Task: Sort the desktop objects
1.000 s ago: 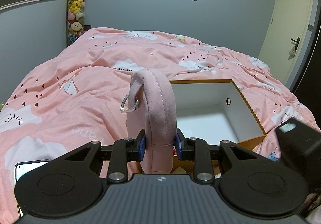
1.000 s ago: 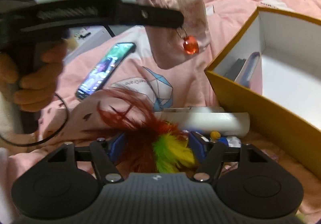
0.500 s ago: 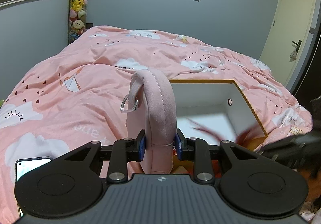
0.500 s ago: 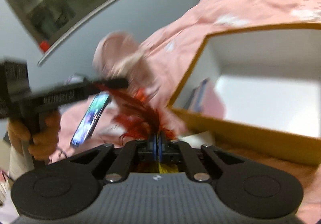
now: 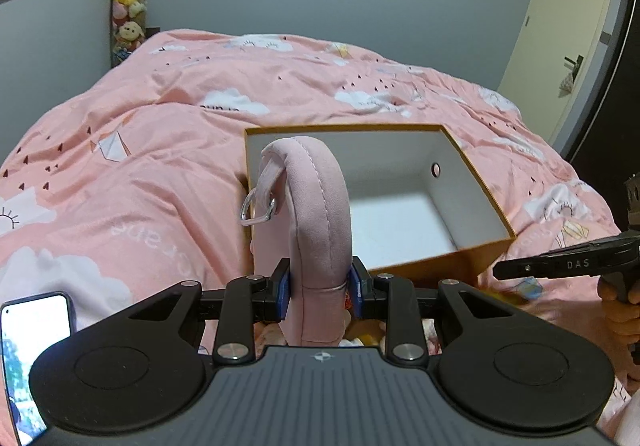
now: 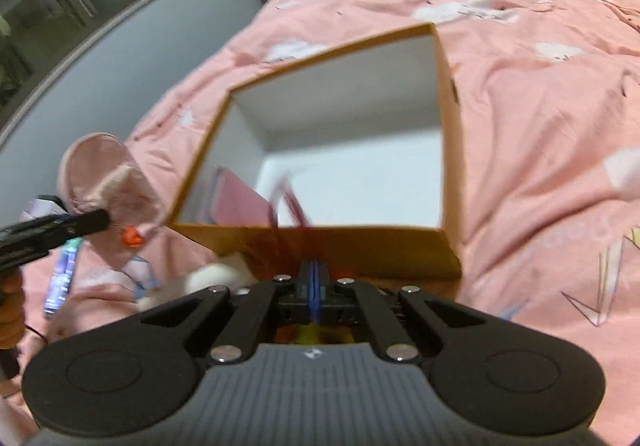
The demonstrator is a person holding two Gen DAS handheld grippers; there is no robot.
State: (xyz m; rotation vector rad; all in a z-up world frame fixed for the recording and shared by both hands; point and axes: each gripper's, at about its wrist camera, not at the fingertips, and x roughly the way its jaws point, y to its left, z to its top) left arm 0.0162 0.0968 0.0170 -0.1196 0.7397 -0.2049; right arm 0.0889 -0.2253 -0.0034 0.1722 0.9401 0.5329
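My left gripper (image 5: pixel 320 282) is shut on a pink fabric pouch (image 5: pixel 316 214) with a metal ring, held upright just in front of the open orange box (image 5: pixel 464 262). The pouch also shows in the right wrist view (image 6: pixel 108 174), with a red charm hanging from it. My right gripper (image 6: pixel 315 286) is shut on a red feather toy (image 6: pixel 290 206) whose feathers reach over the near wall of the box (image 6: pixel 360 242). A pink flat item (image 6: pixel 240 206) lies inside the box at its left wall.
The box sits on a bed with a pink cloud-print duvet (image 5: pixel 160 166). A lit phone (image 5: pixel 28 350) lies at the lower left, and shows in the right wrist view (image 6: pixel 60 278). A white fluffy item (image 6: pixel 200 278) lies in front of the box.
My right gripper closed on the feather toy, lifted it off the bed and swung it toward the box. My left gripper stayed shut on the pouch and moved it closer to the box.
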